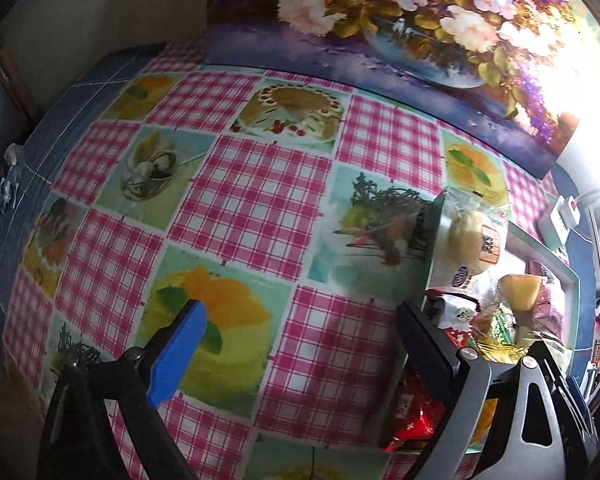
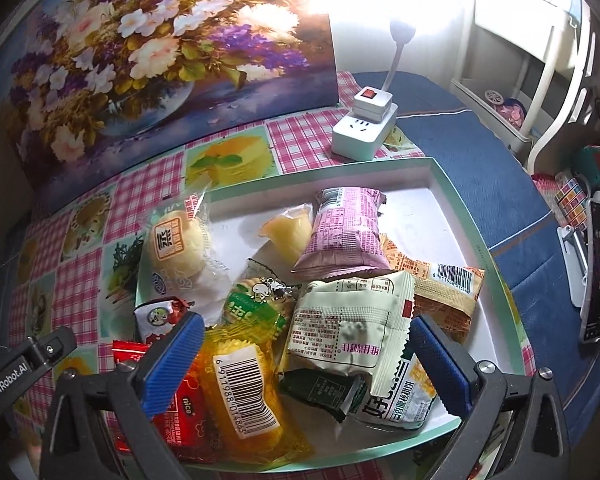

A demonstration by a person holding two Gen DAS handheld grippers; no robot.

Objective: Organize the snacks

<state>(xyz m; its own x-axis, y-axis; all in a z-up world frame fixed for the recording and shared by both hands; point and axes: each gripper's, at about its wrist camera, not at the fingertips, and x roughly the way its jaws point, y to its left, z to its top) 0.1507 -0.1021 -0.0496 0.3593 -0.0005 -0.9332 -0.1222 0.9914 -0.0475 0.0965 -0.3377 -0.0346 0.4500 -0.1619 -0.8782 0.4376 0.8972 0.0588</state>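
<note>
A shallow white cardboard tray with a pale green rim (image 2: 452, 184) sits on a table covered in a pink gingham cloth printed with dessert pictures (image 1: 252, 200). The tray holds a loose heap of wrapped snacks. Nearest the camera lies an orange transparent packet with a barcode label (image 2: 244, 392), its long axis running from near to far. To its left is a red foil packet (image 2: 180, 412) hanging over the tray's near-left edge; to its right, a cream packet with pink and black print (image 2: 348, 328) lies tilted on a dark green packet (image 2: 320, 392). Farther back are a pink packet (image 2: 344, 232), a clear cup of yellow jelly (image 2: 288, 232) and a round steamed bun in clear wrap (image 2: 176, 252) leaning on the left rim.

The right gripper (image 2: 306, 364) hovers just above the near end of the heap, jaws spread wide and empty, the orange and cream packets between its blue pads (image 2: 172, 364).

The left gripper (image 1: 300, 348) is also wide apart and empty, over bare cloth to the left of the tray (image 1: 436, 240).

The right gripper is judged much the nearer to the snacks, which lie directly below and ahead of it.

A floral painting (image 2: 140, 60) and a white power strip (image 2: 364, 128) stand at the far side.
</note>
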